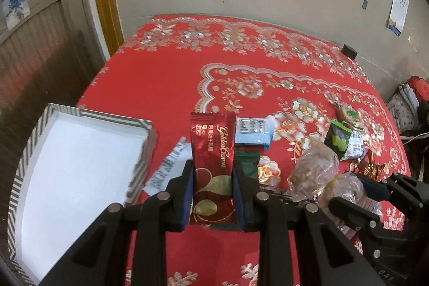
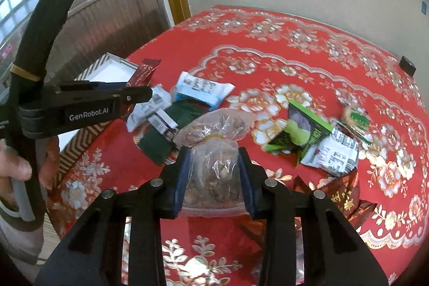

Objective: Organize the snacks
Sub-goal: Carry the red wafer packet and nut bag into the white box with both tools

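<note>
My left gripper [image 1: 213,168] is shut on a red Golden Crown snack packet [image 1: 213,152], held upright above the red tablecloth, just right of the white box with a striped rim [image 1: 118,118]. My right gripper [image 2: 214,154] is shut on a clear bag of nuts [image 2: 214,141], tied with a yellow band. That bag also shows in the left wrist view [image 1: 313,168]. Loose on the cloth lie a blue-white packet [image 2: 203,90], a dark green packet [image 2: 161,141], a green-black packet [image 2: 303,130], a round biscuit pack [image 2: 355,117] and red packets [image 2: 343,195].
The table has a red floral cloth [image 1: 166,77] and stands against a beige wall. A small black box [image 1: 349,51] sits at the far right edge. The left gripper's body [image 2: 80,106] and the person's hand cross the left of the right wrist view.
</note>
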The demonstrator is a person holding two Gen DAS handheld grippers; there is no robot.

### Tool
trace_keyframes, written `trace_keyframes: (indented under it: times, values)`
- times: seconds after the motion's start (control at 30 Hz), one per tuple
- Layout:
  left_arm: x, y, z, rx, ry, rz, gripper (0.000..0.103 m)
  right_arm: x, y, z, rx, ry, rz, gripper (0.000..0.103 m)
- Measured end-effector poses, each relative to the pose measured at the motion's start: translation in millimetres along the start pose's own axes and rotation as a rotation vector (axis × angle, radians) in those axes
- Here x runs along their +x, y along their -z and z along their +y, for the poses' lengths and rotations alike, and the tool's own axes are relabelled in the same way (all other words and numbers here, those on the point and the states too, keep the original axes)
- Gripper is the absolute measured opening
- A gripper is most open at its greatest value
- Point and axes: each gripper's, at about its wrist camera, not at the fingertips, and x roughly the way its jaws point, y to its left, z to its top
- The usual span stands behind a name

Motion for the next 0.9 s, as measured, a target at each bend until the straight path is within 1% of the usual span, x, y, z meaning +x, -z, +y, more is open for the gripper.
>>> trace_keyframes:
  times: [0.3, 0.33, 0.37, 0.4, 0.5, 0.7, 0.73, 0.8, 0.83, 0.87, 0.9]
  values:
    - [-22.2, 3.2, 33.2, -0.027, -0.055, -0.031, 0.029, 1.1, -17.0, 34.9, -0.041, -0.042, -0.031, 0.034]
    - [-24.2, 3.7, 37.0, -0.032, -0.06, -0.034, 0.029, 1.7, -19.0, 40.5, -0.051, -0.047, -0.034, 0.029]
    - [-26.0, 4.3, 40.9, -0.035, -0.064, -0.036, 0.029, 2.4, -21.3, 45.4, -0.06, -0.052, -0.036, 0.018]
    - [-27.9, 5.0, 45.3, -0.04, -0.07, -0.038, 0.029, 2.8, -23.5, 49.1, -0.065, -0.06, -0.035, 0.016]
    - [-30.7, 7.8, 57.2, -0.055, -0.083, -0.039, 0.029, 5.4, -31.0, 61.6, -0.074, -0.076, -0.04, 0.016]
    - [-31.1, 16.3, 76.5, -0.089, -0.086, -0.031, 0.029, 19.4, -30.4, 68.4, -0.068, -0.073, 0.003, 0.016]
    - [-30.5, 16.4, 78.1, -0.092, -0.084, -0.03, 0.029, 18.1, -29.0, 66.0, -0.059, -0.083, 0.008, 0.017]
    - [-28.8, 15.7, 80.0, -0.097, -0.075, -0.027, 0.029, 19.5, -26.4, 55.9, -0.02, -0.09, 0.045, 0.017]
    - [-28.1, 15.5, 79.9, -0.098, -0.071, -0.026, 0.029, 20.6, -24.2, 49.8, 0.005, -0.084, 0.06, 0.021]
    - [-27.2, 15.6, 79.7, -0.099, -0.065, -0.024, 0.029, 22.8, -22.1, 45.2, 0.024, -0.078, 0.076, 0.031]
    - [-26.3, 15.9, 79.6, -0.097, -0.061, -0.023, 0.029, 25.3, -20.0, 43.0, 0.03, -0.075, 0.091, 0.036]
